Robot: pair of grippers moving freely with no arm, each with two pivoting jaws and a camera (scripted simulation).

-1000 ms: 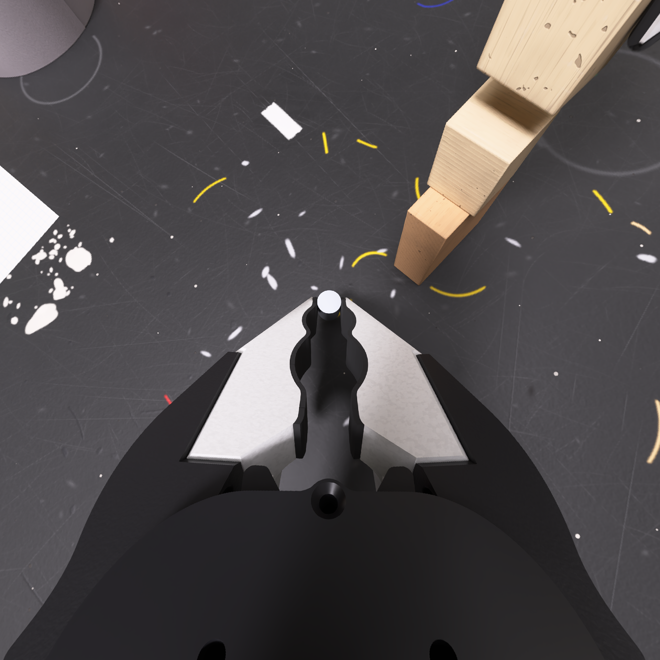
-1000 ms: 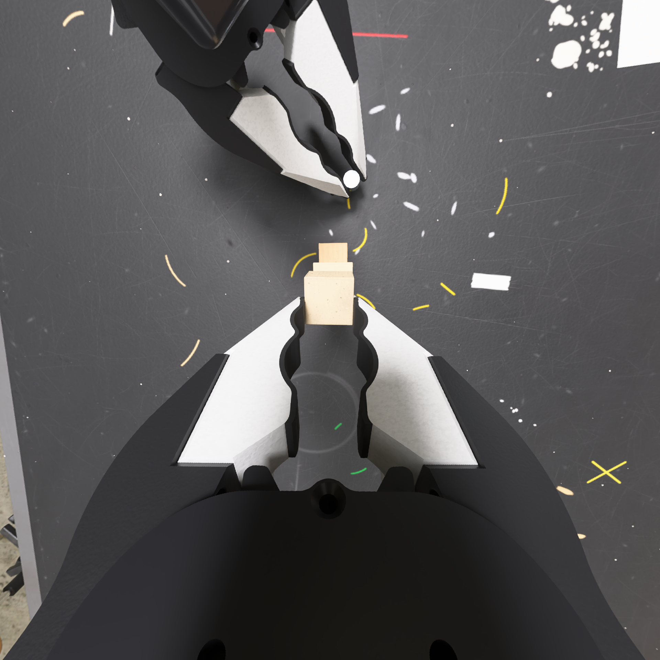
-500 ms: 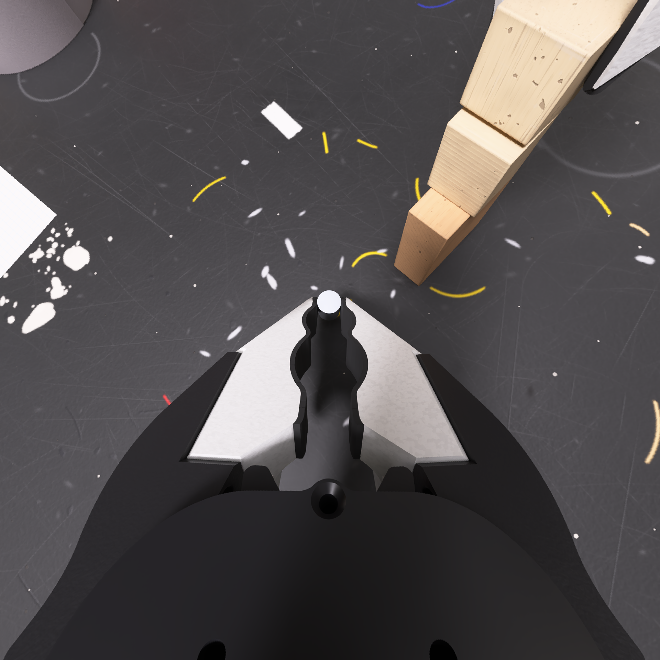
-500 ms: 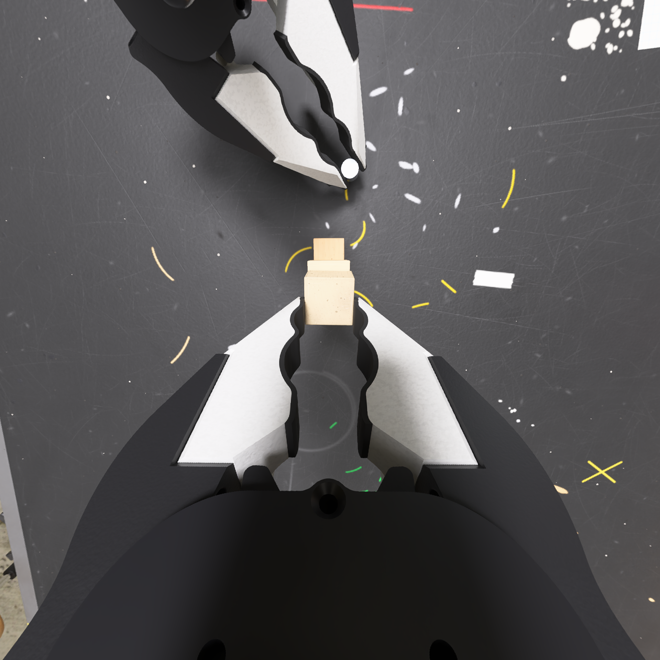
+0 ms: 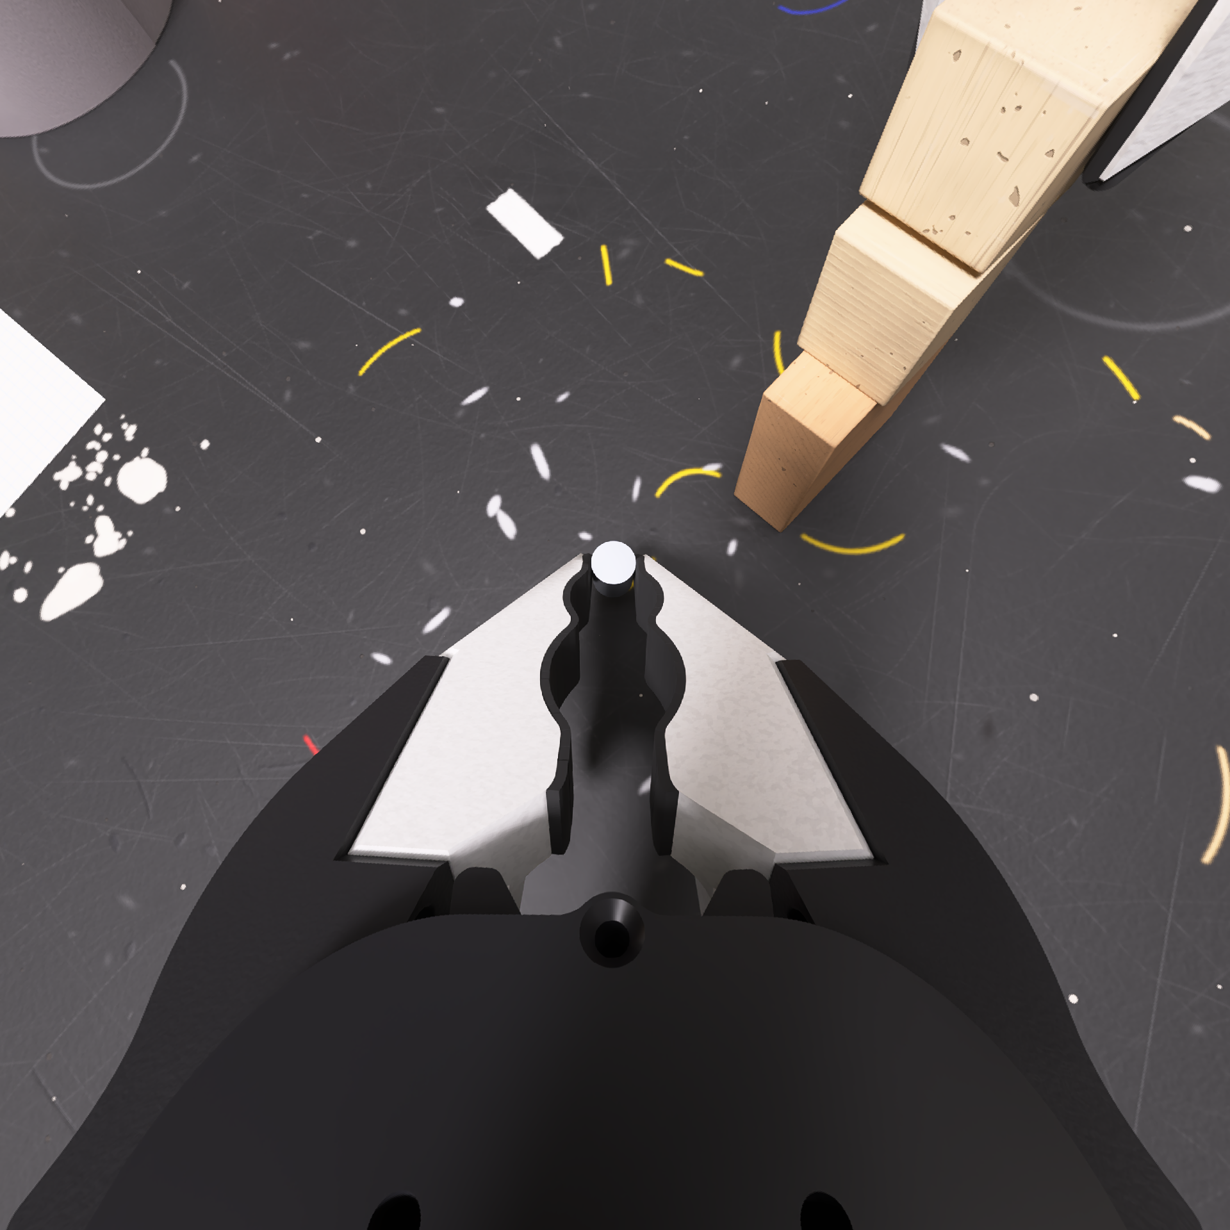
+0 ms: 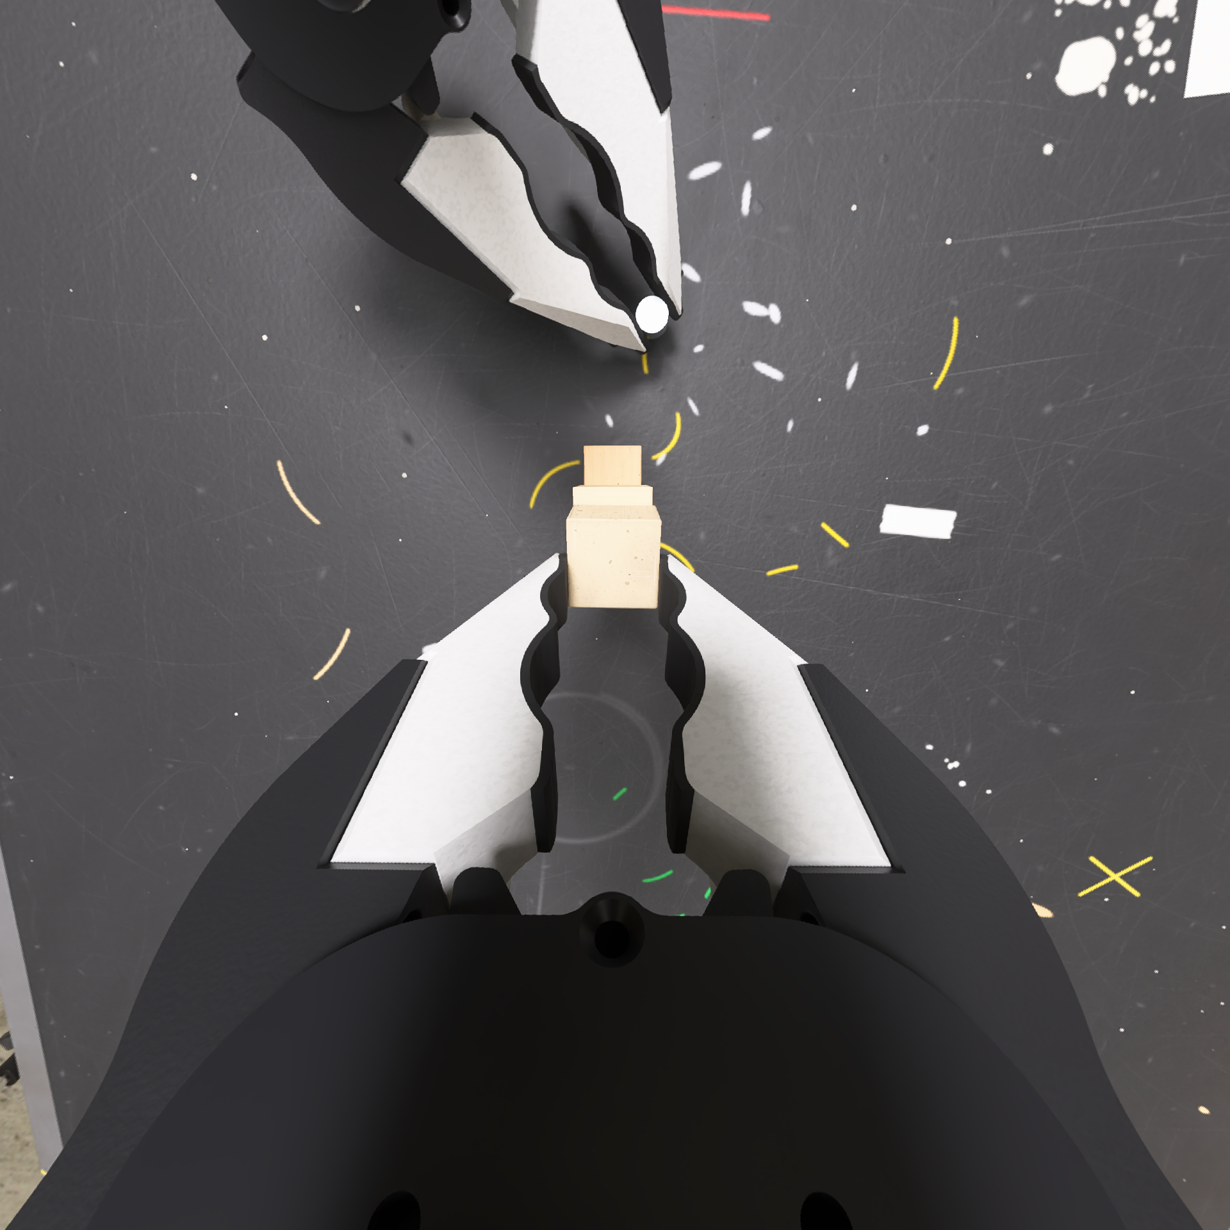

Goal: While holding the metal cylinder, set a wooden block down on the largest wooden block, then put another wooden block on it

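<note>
My left gripper [image 5: 613, 558] is shut on the thin metal cylinder [image 5: 613, 571], whose bright end shows at the fingertips above the dark table. To its right stands a stack of wooden blocks: a tan bottom block [image 5: 799, 446], a paler middle block [image 5: 878, 306] and a pale speckled top block [image 5: 985, 140]. My right gripper [image 6: 612, 574] is shut on that top block [image 6: 612, 559], which sits against the middle block [image 6: 612, 496]. The bottom block [image 6: 612, 464] shows beyond it. The left gripper [image 6: 655, 326] hangs just past the stack.
A grey cone-shaped object [image 5: 60, 53] stands at the far left of the left wrist view. A white sheet [image 5: 33, 406] lies at its left edge. The table's edge [image 6: 20, 998] runs down the left of the right wrist view.
My right gripper has come down with the top block, and the gap between it and the middle block has closed. The left gripper has held still with the cylinder.
</note>
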